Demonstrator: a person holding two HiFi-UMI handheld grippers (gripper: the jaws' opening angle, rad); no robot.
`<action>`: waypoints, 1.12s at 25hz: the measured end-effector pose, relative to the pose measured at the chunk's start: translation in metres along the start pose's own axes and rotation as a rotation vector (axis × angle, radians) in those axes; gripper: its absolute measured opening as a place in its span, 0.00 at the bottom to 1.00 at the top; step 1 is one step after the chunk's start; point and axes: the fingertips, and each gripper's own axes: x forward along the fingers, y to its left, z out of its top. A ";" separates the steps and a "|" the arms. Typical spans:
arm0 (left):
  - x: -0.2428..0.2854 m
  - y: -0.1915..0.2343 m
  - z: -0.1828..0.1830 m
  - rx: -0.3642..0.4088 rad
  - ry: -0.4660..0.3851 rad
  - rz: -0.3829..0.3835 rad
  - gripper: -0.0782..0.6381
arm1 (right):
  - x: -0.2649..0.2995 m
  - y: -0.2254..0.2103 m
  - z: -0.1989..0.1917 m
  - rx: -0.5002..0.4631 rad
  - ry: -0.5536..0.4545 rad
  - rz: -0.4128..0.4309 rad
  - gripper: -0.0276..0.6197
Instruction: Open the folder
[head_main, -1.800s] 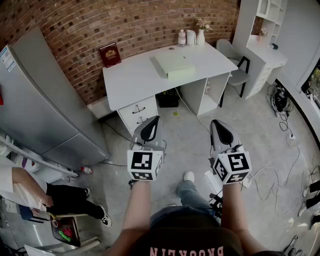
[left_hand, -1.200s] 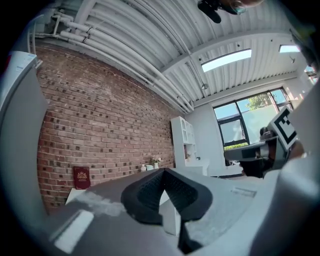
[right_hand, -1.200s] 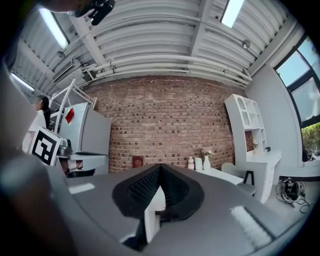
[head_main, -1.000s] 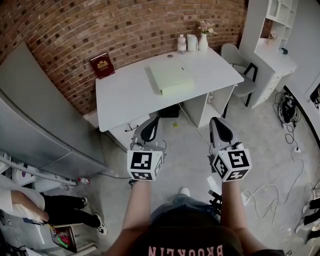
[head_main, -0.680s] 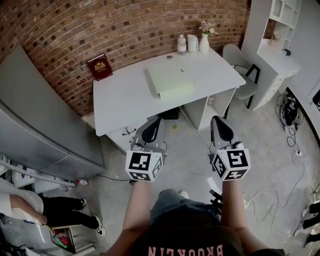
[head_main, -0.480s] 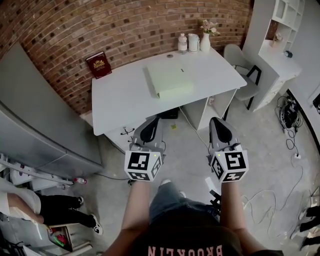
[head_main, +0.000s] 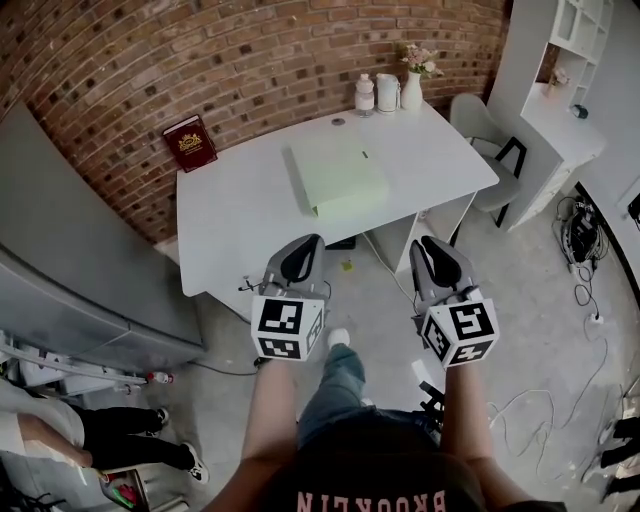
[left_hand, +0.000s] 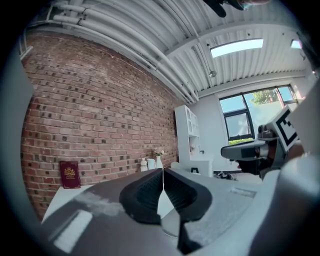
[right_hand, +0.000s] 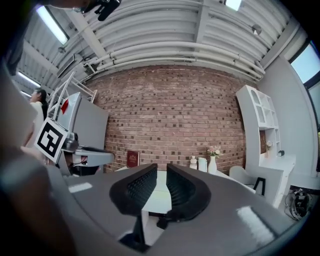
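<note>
Pale green, the folder (head_main: 338, 175) lies shut and flat on the white table (head_main: 230, 215), right of the middle, its near edge close to the table's near edge. Bare tabletop runs to its left as far as a red book (head_main: 190, 143) propped against the brick wall (head_main: 250, 60). At the far right corner stand a bottle (head_main: 364, 96), a jug (head_main: 387, 92) and a vase (head_main: 412, 90).

I hold both tools level over the floor (head_main: 370, 300), side by side, tips up against the table's near edge. The left tool (left_hand: 163, 172) has its jaws pressed together and empty. The right tool (right_hand: 161, 172) has just been opening to a narrow gap, with nothing between the jaws.

Only the head view shows the folder. The left gripper view adds a window (left_hand: 250, 115) at the right.
</note>
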 end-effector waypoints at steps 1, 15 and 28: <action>0.008 0.003 0.001 -0.007 0.003 -0.013 0.09 | 0.009 -0.001 -0.001 0.001 0.017 0.013 0.12; 0.125 0.101 -0.010 -0.046 0.024 -0.007 0.10 | 0.142 -0.055 -0.004 0.058 0.059 -0.061 0.05; 0.220 0.162 -0.029 -0.091 0.055 -0.085 0.10 | 0.241 -0.089 -0.018 0.149 0.086 -0.175 0.04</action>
